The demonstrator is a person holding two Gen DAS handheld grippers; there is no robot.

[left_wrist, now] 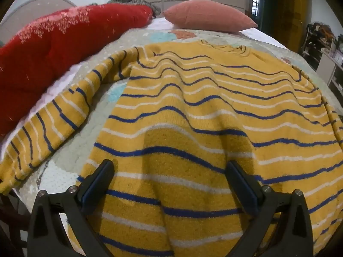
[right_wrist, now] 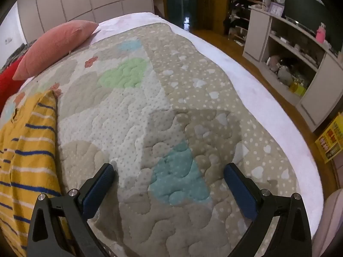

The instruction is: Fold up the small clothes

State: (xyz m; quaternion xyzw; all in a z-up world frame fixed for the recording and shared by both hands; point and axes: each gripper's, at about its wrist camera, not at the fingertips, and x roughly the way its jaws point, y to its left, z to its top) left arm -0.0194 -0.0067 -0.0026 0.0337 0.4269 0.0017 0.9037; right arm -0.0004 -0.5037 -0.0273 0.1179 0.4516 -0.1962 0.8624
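Observation:
A yellow sweater (left_wrist: 193,111) with blue and white stripes lies spread flat on the quilted bedspread (left_wrist: 94,128), collar at the far end and one sleeve (left_wrist: 53,120) stretched out to the left. My left gripper (left_wrist: 170,165) hovers wide open above the sweater's near hem, with nothing between its fingers. In the right wrist view only the sweater's right edge (right_wrist: 30,150) shows at the left. My right gripper (right_wrist: 170,168) stands wide open over the bare bedspread (right_wrist: 150,111), to the right of the sweater and apart from it.
A red blanket (left_wrist: 55,42) is heaped along the bed's left side and a pink pillow (left_wrist: 208,16) lies at the head. To the right of the bed are a wooden floor and a white shelf unit (right_wrist: 300,60) with clutter.

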